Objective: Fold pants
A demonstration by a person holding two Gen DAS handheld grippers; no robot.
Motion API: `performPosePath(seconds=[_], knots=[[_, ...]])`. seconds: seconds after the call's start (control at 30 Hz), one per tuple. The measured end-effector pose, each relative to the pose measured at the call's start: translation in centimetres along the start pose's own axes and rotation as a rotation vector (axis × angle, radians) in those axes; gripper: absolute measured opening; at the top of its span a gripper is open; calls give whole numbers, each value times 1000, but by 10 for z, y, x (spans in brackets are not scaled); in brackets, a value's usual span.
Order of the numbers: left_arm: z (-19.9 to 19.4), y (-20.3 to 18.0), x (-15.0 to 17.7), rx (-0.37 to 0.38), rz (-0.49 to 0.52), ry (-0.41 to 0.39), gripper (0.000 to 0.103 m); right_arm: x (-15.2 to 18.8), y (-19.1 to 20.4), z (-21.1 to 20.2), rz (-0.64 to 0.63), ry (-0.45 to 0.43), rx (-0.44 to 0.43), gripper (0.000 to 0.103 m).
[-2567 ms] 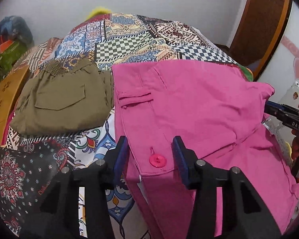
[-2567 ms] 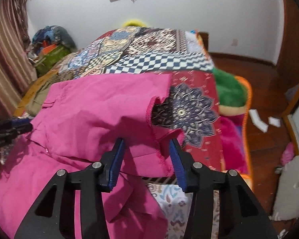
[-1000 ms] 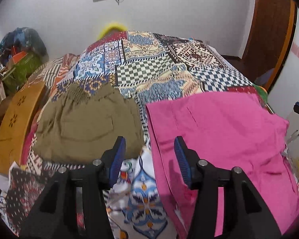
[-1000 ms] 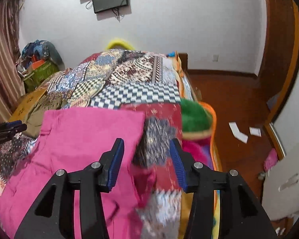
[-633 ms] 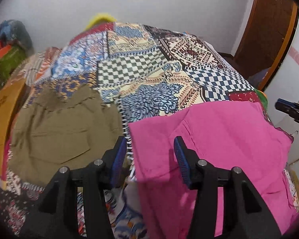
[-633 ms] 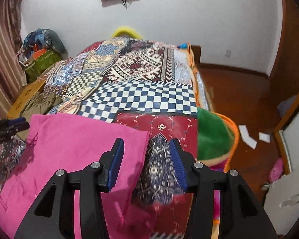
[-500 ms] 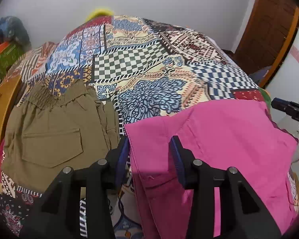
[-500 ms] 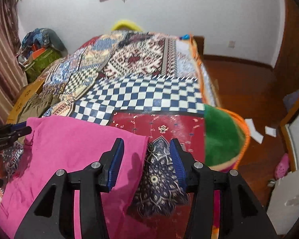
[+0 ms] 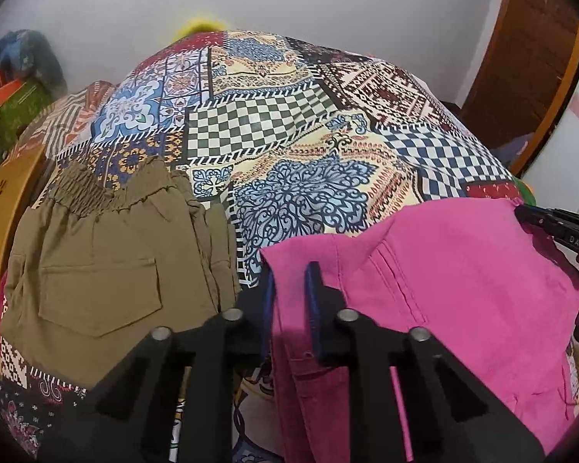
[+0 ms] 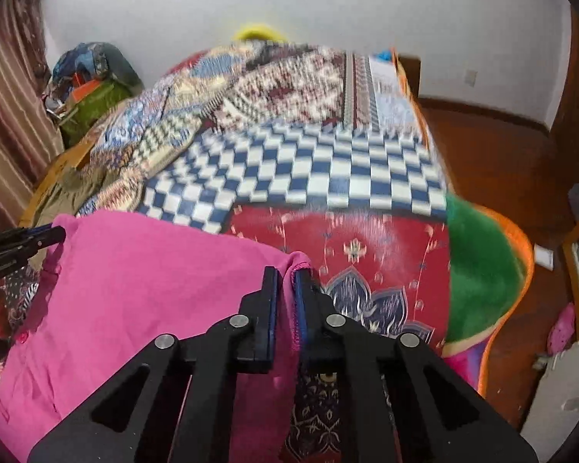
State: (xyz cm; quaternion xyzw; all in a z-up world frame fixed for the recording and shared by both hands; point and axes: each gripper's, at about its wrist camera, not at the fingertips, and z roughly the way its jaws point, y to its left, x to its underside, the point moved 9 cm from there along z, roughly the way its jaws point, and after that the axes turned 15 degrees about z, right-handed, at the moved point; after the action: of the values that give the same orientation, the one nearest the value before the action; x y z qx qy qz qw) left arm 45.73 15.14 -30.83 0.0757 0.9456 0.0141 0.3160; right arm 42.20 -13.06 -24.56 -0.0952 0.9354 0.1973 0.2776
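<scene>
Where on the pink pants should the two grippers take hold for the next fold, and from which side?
At the two far corners of the pink pants, coming from the near side. The left gripper and right gripper, each shut on a corner, show why: that straight far edge spans both.

Pink pants (image 9: 463,289), olive-green shorts (image 9: 108,270), a patchwork bedspread (image 9: 274,131) of checks and florals, black tools with blue pads (image 10: 298,301)

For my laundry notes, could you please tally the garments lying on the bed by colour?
Pink: 1, the pink pants, gripped at its far corners by the left gripper and right gripper.
Olive: 1, the olive shorts, folded beside them.
Total: 2
</scene>
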Motion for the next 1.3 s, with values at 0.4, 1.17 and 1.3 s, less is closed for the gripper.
performPosePath(seconds=[0.4,1.17,1.3], knots=[[-17,11,-23,-56,46,-55,3,-52,39,-4,-121,-106,21,6],[-2,48,-21,-128,42,-42,3,-69,54,35,-202,-92,94,6],[-13,44,-25,-112,39,-80,3,-72,53,12,-155,-129,38,6]])
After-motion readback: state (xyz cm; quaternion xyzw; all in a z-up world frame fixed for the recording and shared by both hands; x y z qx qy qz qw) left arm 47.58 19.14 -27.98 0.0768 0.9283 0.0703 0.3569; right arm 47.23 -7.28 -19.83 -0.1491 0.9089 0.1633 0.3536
